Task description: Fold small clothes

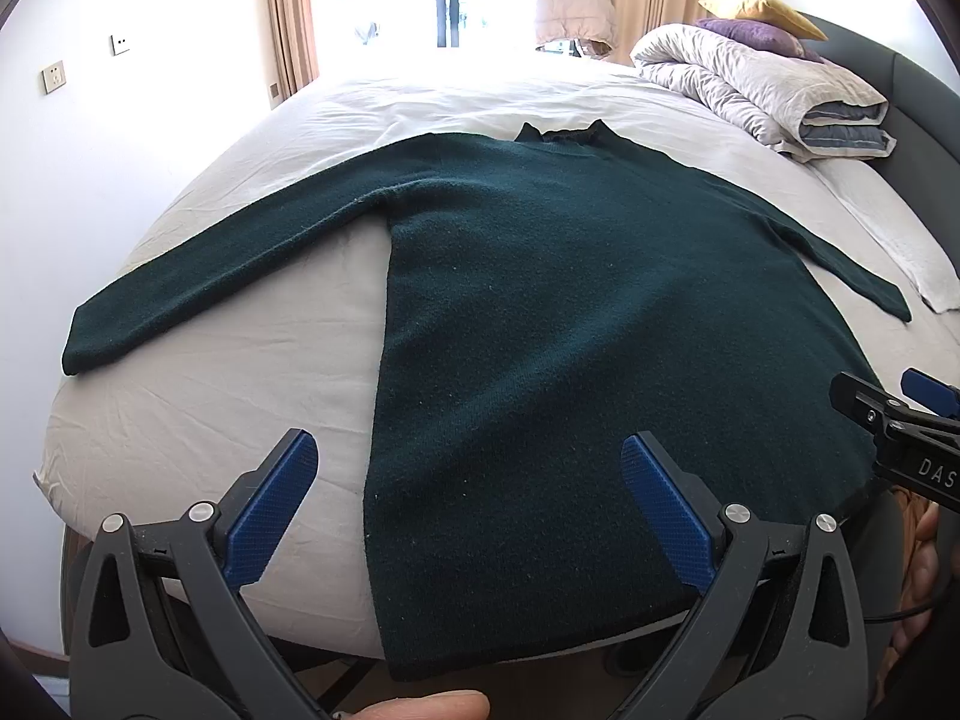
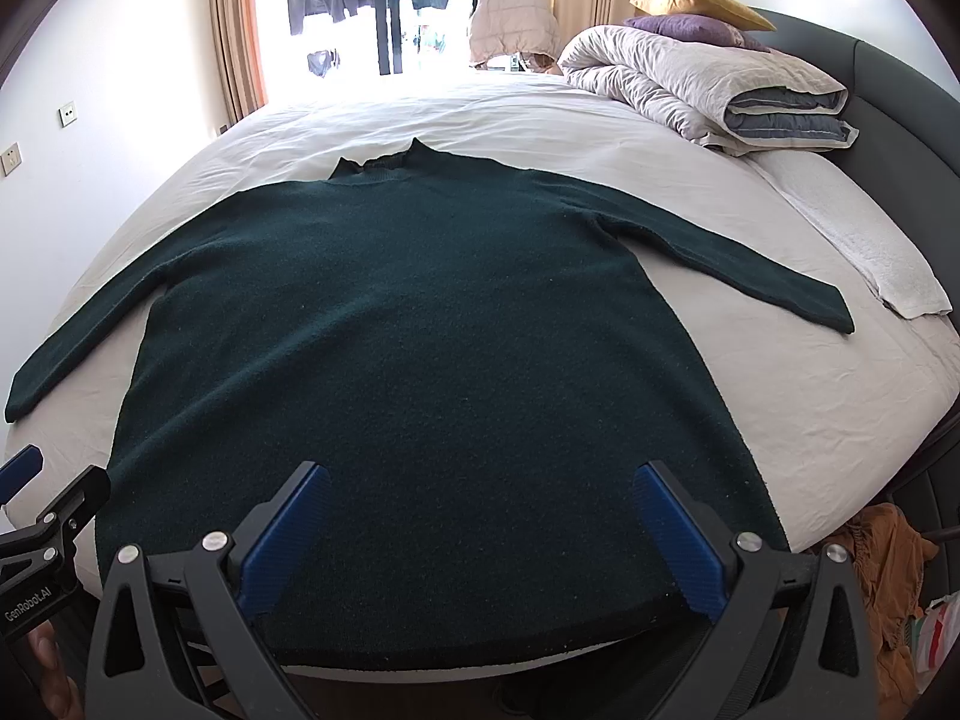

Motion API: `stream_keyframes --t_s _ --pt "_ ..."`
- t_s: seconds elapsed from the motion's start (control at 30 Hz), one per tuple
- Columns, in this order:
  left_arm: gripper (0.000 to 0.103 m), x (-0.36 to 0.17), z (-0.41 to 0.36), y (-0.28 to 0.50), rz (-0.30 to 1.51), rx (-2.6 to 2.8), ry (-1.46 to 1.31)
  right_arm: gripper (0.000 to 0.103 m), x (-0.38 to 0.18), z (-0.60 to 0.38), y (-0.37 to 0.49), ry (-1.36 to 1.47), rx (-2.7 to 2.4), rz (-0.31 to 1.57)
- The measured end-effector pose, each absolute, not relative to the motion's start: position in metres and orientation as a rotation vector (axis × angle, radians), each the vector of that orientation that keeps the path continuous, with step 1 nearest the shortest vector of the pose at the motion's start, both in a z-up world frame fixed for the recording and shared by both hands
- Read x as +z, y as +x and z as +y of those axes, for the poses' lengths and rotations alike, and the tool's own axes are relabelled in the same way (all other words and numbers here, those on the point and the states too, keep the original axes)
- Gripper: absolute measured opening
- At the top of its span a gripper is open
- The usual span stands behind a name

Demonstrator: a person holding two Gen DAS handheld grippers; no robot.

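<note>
Both tongs spread wide, empty: left tongs (image 1: 471,504) hang over the near left hem edge, right tongs (image 2: 480,534) over the near middle of the hem, neither touching cloth. Dark green sweater (image 2: 420,360) lies flat on the bed (image 2: 780,372), collar (image 2: 384,165) far, hem draping over the near bed edge, both sleeves spread out to left and right. Folded duvet (image 2: 690,84) sits far right with purple pillow (image 2: 696,24) and yellow pillow (image 2: 702,3) on top. White towel (image 2: 870,252) lies along the right side, near the right cuff. Orange cloth (image 2: 888,558) on floor, near right.
</note>
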State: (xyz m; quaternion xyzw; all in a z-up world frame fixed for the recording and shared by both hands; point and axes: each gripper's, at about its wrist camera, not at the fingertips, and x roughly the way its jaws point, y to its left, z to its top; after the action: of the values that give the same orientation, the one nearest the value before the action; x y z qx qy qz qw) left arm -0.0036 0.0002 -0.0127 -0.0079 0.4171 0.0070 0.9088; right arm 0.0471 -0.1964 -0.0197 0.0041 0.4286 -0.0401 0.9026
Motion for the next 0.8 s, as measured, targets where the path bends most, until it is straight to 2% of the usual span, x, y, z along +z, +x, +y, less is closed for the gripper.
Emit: stream_keyframes --t_s 0.8 --pt "0.103 -0.0138 -0.0005 -0.0029 0.866 0.013 -0.018 0.103 -0.0226 -0.1962 0.0448 0.009 -0.083 0.89"
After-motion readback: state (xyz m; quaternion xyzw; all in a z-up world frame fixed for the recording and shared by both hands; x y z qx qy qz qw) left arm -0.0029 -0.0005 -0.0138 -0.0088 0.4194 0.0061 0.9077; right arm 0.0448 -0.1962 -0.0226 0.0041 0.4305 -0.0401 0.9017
